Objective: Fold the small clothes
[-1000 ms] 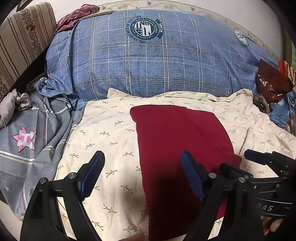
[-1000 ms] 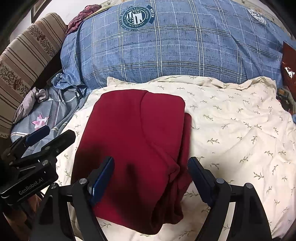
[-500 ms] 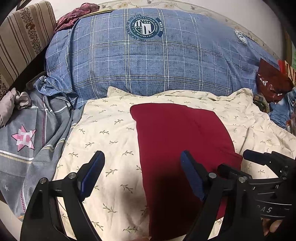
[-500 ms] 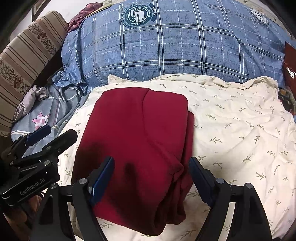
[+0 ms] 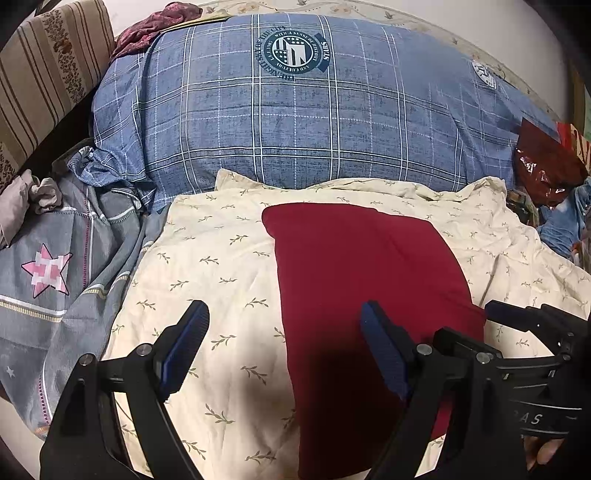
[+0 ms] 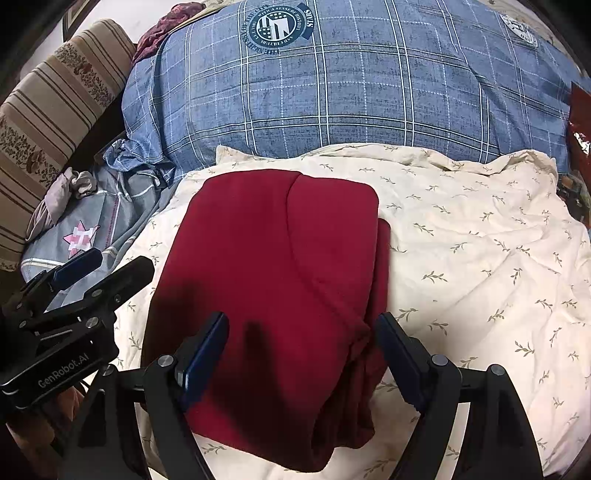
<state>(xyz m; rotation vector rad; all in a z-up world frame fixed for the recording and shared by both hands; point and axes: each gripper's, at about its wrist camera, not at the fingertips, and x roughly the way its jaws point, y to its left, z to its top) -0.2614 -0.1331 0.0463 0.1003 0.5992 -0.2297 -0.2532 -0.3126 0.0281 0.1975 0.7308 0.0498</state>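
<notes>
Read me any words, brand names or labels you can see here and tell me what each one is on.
"GenRobot.AI": on the body of the left gripper, seen from the right wrist view.
"AS": end of a cut-off word on the right gripper in the left wrist view.
Round crest on the blue plaid pillow: printed upside down; only "WITH A SENSE OF HISTORY" reads, the rest is too small.
Small badge at the pillow's far corner: unreadable.

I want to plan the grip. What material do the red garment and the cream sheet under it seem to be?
Red garment: likely thick, soft knit such as fleece or sweatshirt cotton; matte, with rounded, bulky fold edges. Cream sheet: probably thin woven cotton; matte, printed with small leaf sprigs, with fine sharp wrinkles.
</notes>
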